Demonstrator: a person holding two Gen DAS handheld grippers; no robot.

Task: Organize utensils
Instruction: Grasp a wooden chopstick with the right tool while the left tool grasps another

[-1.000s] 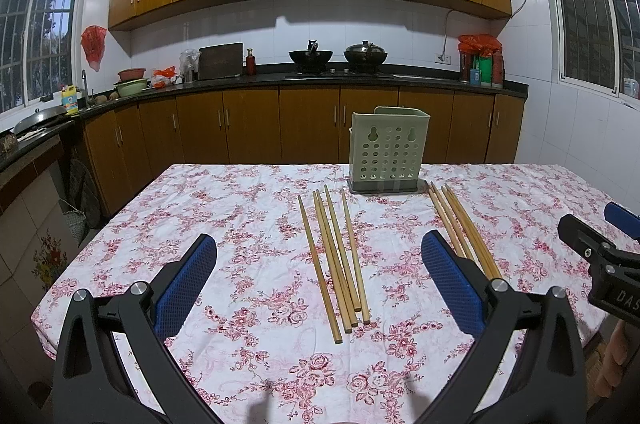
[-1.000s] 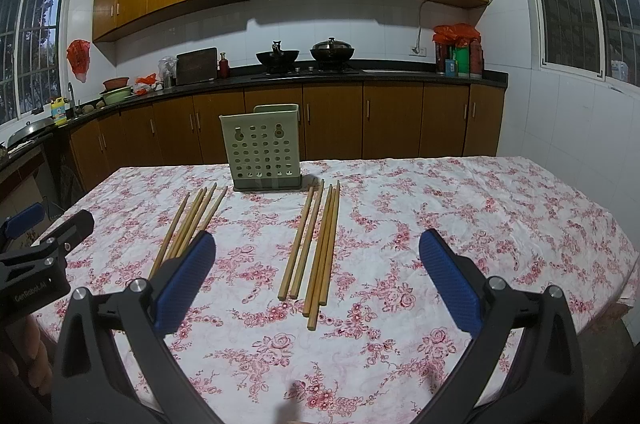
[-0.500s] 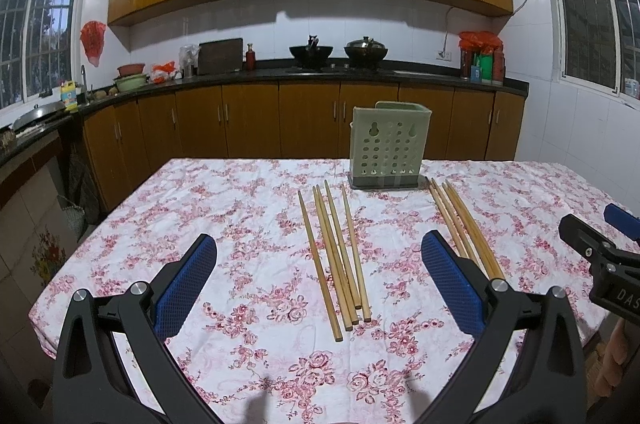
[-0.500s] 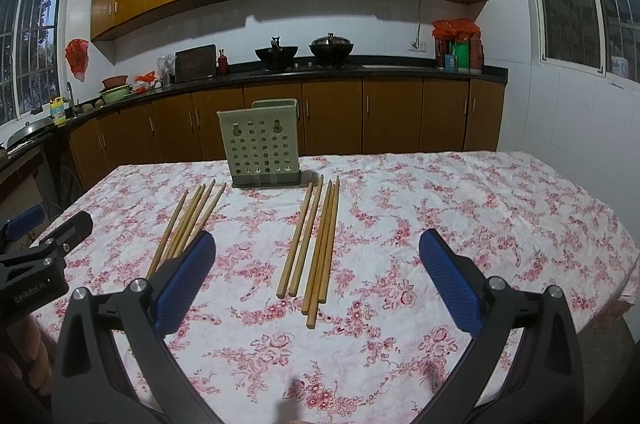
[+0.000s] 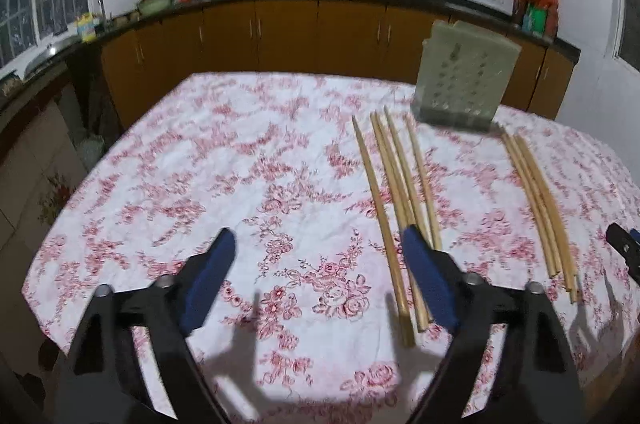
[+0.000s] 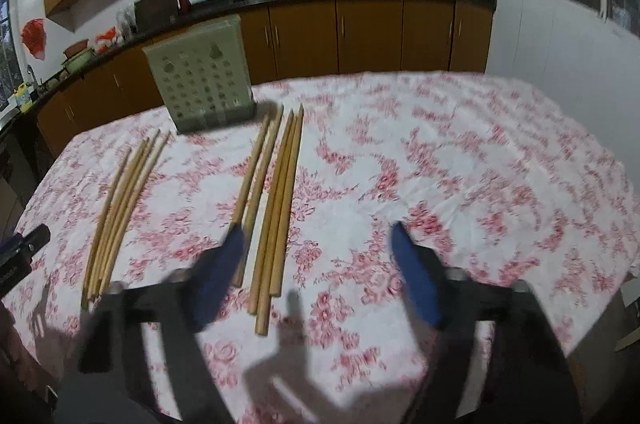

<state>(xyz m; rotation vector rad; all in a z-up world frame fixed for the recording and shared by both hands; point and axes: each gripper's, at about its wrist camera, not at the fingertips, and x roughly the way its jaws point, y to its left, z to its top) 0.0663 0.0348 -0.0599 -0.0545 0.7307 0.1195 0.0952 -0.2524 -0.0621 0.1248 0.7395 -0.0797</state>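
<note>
Two bunches of wooden chopsticks lie on the floral tablecloth in front of a pale green perforated utensil holder (image 5: 464, 75). In the left wrist view one bunch (image 5: 394, 191) lies just ahead of my right finger and the other bunch (image 5: 540, 203) lies further right. My left gripper (image 5: 316, 248) is open and empty above the cloth. In the right wrist view the holder (image 6: 200, 79) stands at the back left, with one bunch (image 6: 276, 191) beside my left finger and the other bunch (image 6: 124, 199) at the left. My right gripper (image 6: 316, 240) is open and empty.
The table (image 5: 208, 167) fills the foreground; its edges drop off on the left and right. Kitchen cabinets and a counter (image 5: 280, 27) with pots run behind it. The right gripper's tip (image 5: 624, 248) shows at the right edge, the left gripper's tip (image 6: 20, 252) at the left edge.
Both grippers have tilted down and moved closer over the table, so the chopsticks sit nearer the fingers. Both views are motion blurred. The jaws are narrower but still open.
</note>
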